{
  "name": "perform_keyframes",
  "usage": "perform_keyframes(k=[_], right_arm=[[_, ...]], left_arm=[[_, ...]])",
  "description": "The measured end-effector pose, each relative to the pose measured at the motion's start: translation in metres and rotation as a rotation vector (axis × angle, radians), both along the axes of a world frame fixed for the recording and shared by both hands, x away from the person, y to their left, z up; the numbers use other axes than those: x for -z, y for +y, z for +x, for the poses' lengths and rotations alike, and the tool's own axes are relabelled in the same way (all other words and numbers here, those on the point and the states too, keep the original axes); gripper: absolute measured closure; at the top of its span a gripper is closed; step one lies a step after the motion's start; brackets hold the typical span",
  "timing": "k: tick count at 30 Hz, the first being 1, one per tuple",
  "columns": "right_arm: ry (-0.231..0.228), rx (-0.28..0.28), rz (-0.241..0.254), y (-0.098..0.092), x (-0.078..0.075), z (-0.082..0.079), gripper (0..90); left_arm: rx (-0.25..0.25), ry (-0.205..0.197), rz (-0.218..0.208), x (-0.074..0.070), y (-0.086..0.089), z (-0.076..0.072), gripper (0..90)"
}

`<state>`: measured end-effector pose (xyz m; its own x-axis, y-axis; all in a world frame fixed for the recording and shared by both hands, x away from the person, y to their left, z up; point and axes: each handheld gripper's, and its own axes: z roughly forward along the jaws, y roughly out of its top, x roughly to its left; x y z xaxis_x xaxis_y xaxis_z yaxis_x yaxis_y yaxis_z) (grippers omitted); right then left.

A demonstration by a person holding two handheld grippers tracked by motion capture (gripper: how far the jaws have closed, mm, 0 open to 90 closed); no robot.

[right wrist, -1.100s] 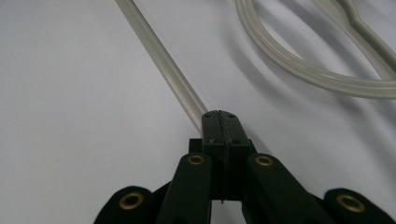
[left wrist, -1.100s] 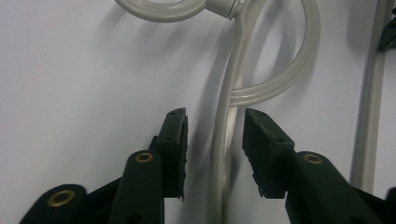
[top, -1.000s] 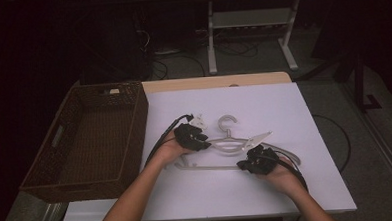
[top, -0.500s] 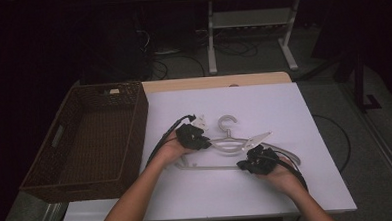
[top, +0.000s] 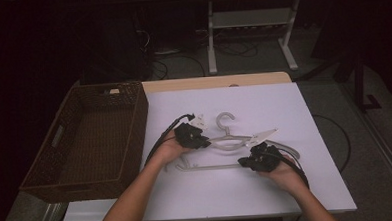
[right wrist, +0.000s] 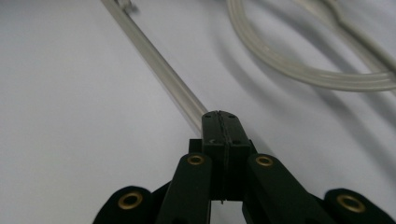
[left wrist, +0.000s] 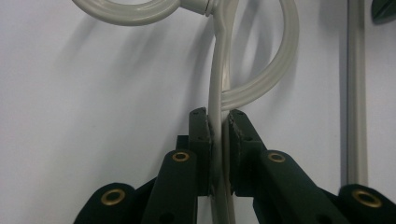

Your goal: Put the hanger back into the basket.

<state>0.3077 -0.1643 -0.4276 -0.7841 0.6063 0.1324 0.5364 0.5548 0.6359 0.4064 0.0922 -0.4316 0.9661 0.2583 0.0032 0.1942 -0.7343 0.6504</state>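
Left gripper (top: 204, 141) clamps a pale plastic clothes hanger (top: 229, 140) on the white worktop (top: 317, 185); right gripper (top: 242, 163) sits pressed shut beside its bottom bar.

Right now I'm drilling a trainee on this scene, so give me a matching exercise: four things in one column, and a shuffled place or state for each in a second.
Things:
1. left gripper
2. right gripper
3. basket
4. sheet

Places or states:
A. brown, at the table's left side
B. white, spread under the hanger
C. shut on the hanger's upper arm
D. jaws together at the hanger's bottom bar

Pairs: 1-C, 2-D, 3-A, 4-B
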Motion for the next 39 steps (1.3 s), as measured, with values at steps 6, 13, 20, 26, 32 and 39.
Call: perform_keyframes(k=[6,13,20,26,32,39], right_arm=[[-0.037,0.031,0.088,-0.013,-0.014,-0.005,82.5],[-0.107,0.070,0.169,-0.023,-0.026,-0.009,54.6],[-0.147,0.093,0.202,-0.033,-0.034,-0.022,41.9],[-0.176,0.111,0.235,-0.045,-0.035,-0.034,37.0],[-0.187,0.135,0.258,-0.055,-0.036,-0.042,34.1],[-0.191,0.163,0.287,-0.061,-0.037,-0.046,29.4]], left_arm=[[-0.013,0.008,0.005,-0.004,0.002,-0.001,82.2],[-0.068,0.034,-0.003,-0.015,0.005,-0.004,82.4],[-0.109,0.046,-0.034,-0.030,0.014,-0.007,82.4],[-0.155,0.062,-0.066,-0.044,0.022,-0.010,82.4],[-0.182,0.035,-0.070,-0.071,0.028,-0.012,82.5],[-0.202,0.015,-0.068,-0.103,0.038,-0.015,82.4]])
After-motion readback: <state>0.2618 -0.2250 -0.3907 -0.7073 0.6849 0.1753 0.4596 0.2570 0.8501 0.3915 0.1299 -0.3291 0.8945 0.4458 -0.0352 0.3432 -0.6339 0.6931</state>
